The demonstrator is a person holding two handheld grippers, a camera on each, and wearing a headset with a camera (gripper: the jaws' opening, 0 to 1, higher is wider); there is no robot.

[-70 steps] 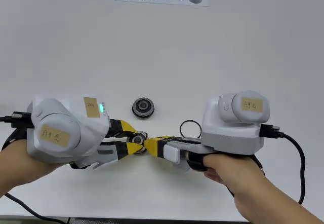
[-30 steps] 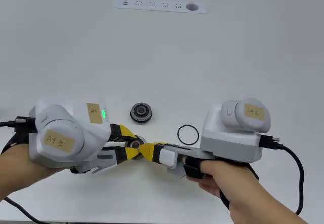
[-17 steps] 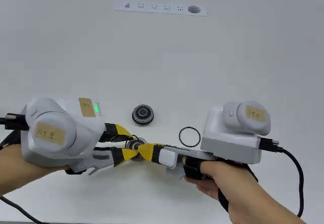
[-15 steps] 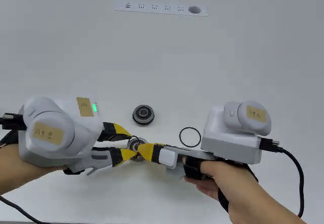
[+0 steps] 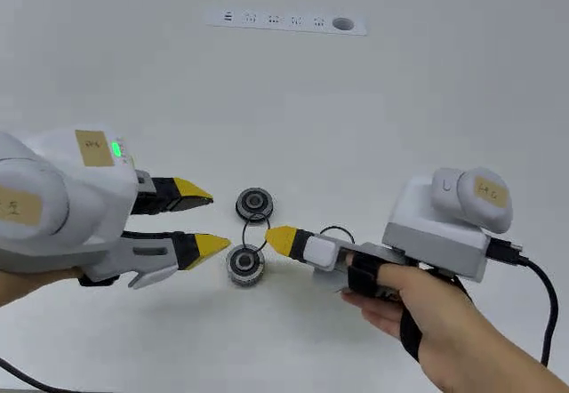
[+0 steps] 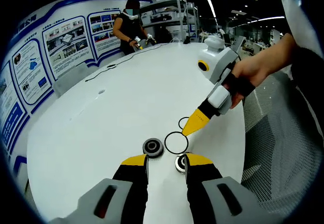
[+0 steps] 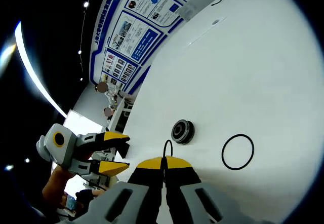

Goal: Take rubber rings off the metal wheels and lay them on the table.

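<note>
Black rubber ring (image 5: 244, 234) is pinched in the right gripper's (image 5: 271, 237) closed jaws. The left gripper (image 5: 203, 219) is spread wide, empty.

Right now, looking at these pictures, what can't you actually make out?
Head view: second ring mostly hidden behind the right tool.
Left gripper view: near wheel partly covered by a jaw of the left tool.
Right gripper view: held ring seen edge-on, its lower end hidden inside the shut jaws.
Head view: power strip sockets too small to tell apart.
</note>
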